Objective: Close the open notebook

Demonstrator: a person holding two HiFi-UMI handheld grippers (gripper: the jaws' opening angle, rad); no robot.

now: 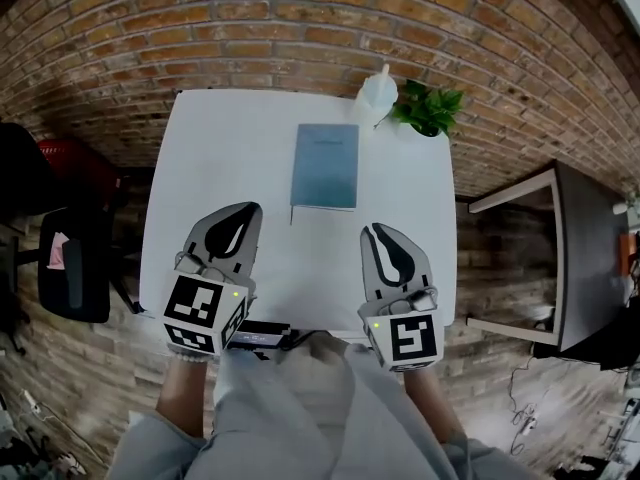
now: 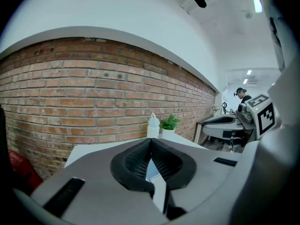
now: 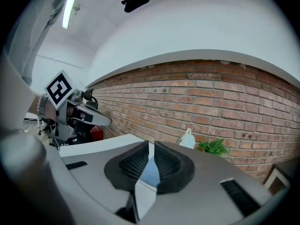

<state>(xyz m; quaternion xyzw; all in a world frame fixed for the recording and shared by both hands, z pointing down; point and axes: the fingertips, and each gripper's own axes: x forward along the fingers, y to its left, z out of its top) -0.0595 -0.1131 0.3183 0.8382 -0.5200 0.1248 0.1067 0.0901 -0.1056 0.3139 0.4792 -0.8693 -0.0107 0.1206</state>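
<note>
Notebook (image 1: 325, 166) lies closed on table (image 1: 220, 148); left gripper (image 1: 250, 209) clenched empty, right gripper (image 1: 372, 229) barely parted

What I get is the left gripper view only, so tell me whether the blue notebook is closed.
Observer: The head view shows the thin blue rectangular notebook lying closed, cover up, on the white table.
Operator: Say where the grippers are.
Observer: Both are on the near side of the notebook, apart from it: the grey left gripper and the grey right gripper.
Operator: Report the right jaws.
Observer: The right gripper view shows a thin slit between them, with nothing in it.
</note>
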